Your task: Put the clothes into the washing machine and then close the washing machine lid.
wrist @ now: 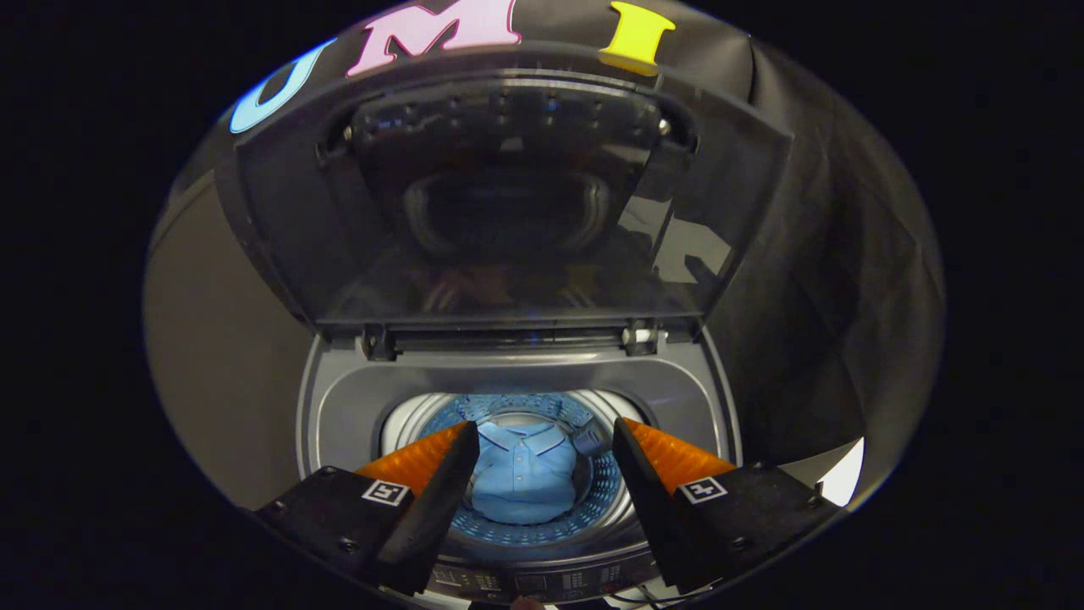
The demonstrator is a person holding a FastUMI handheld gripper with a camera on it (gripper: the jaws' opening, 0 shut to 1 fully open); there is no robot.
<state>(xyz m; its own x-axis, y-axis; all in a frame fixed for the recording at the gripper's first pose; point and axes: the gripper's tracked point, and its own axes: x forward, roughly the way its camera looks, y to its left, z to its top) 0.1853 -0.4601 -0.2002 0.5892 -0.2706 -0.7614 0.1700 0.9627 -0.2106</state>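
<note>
A blue shirt [523, 474] was seen lying down in the drum [593, 500] of the washing machine [517, 381], folded flat with its collar up, and it was framed between the two fingers of the gripper [546, 440] but was not touched by them. The fingers, black with orange sides, were held wide apart above the round opening, and nothing was pinched between them. The dark see-through lid [508, 195] was stood up open behind the drum, held on by two hinges, and the control panel [542, 583] was seen just under the fingers.
</note>
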